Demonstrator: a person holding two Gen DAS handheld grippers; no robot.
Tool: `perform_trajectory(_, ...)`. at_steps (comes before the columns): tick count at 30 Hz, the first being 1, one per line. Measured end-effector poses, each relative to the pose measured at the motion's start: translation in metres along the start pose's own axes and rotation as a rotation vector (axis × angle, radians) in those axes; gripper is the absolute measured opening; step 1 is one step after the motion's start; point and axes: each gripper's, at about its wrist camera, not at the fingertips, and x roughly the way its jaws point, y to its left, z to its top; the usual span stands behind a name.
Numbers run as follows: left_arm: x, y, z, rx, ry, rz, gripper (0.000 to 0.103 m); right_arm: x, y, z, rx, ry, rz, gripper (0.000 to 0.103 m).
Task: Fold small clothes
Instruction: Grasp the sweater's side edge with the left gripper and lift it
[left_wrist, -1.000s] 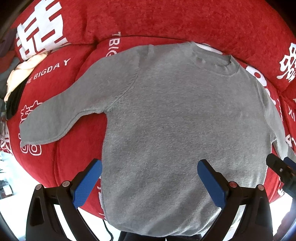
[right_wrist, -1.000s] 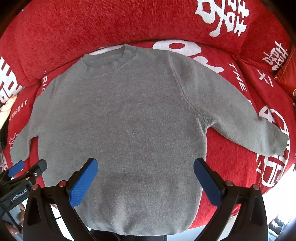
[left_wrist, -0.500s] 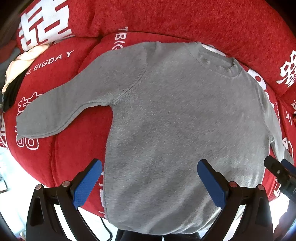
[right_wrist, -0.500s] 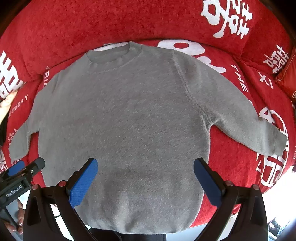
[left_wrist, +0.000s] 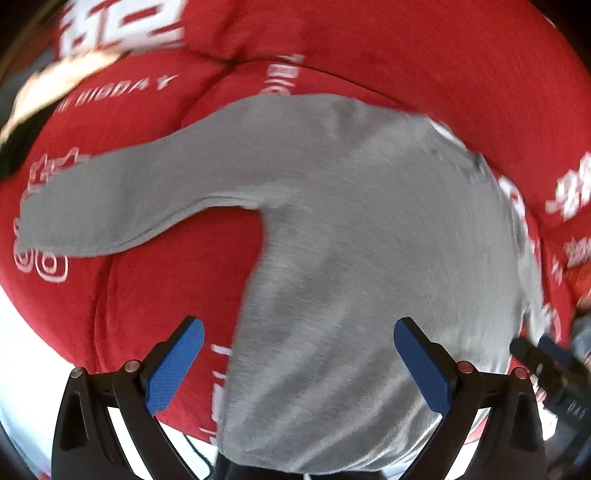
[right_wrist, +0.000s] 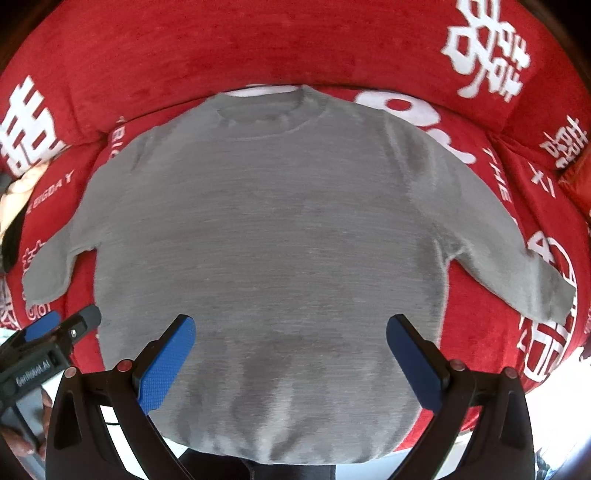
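Grey sweater (right_wrist: 266, 236) spread flat on red sofa (right_wrist: 221, 48) — 0 folds made yet.
Body lies front-up on the seat cushions, collar toward the backrest, hem at the near edge, both sleeves (left_wrist: 110, 199) angled outward; all folding is left, sleeves probably first. Left gripper (left_wrist: 299, 362) and right gripper (right_wrist: 291, 358) — fingers (right_wrist: 166, 365) spread wide, holding nothing, poised over the hem area; contact with the cloth cannot be told.
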Motion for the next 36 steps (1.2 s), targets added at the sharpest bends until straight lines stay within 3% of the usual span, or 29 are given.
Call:
perform_trajectory(8,0.022,0.160,0.010,-0.376,-0.089,-0.106,0.103,0.011,0.047,-0.010,-0.100,0.022,0.038,0.103)
perform_trajectory(11,0.041,0.204,0.006,-0.519,-0.091,-0.243,0.103,0.018,0.064,-0.015,-0.135,0.034,0.053,0.103)
perform_trajectory(17,0.062,0.220,0.021,-0.607,-0.134,-0.374,0.103,0.030,0.091,-0.026,-0.178,0.056,0.077,0.103)
perform_trajectory(21,0.063,0.225,0.037,-0.664,-0.169,-0.375,0.101,0.031,0.103,-0.028,-0.204,0.060,0.081,0.103)
perform_trajectory(22,0.063,0.227,0.037,-0.683,-0.168,-0.371,0.094,0.031,0.106,-0.028,-0.208,0.061,0.078,0.103)
perform_trajectory(23,0.061,0.229,0.036,-0.710,-0.169,-0.359,0.075,0.030,0.108,-0.029,-0.210,0.061,0.080,0.103)
perform_trajectory(24,0.060,0.230,0.035,-0.716,-0.176,-0.349,0.059,0.030,0.109,-0.029,-0.211,0.061,0.084,0.103)
perform_trajectory(25,0.059,0.230,0.035,-0.696,-0.185,-0.334,0.021,0.029,0.111,-0.030,-0.211,0.059,0.088,0.103)
perform_trajectory(26,0.059,0.231,0.036,-0.655,-0.191,-0.318,0.010,0.029,0.113,-0.032,-0.212,0.059,0.094,0.103)
perform_trajectory(31,0.020,0.210,0.047,-0.450,-0.300,-0.198,0.010,0.030,0.119,-0.044,-0.230,0.069,0.129,0.103)
perform_trajectory(36,-0.035,0.162,0.066,-0.267,-0.430,-0.179,0.010,0.032,0.107,-0.056,-0.186,0.083,0.159,0.103)
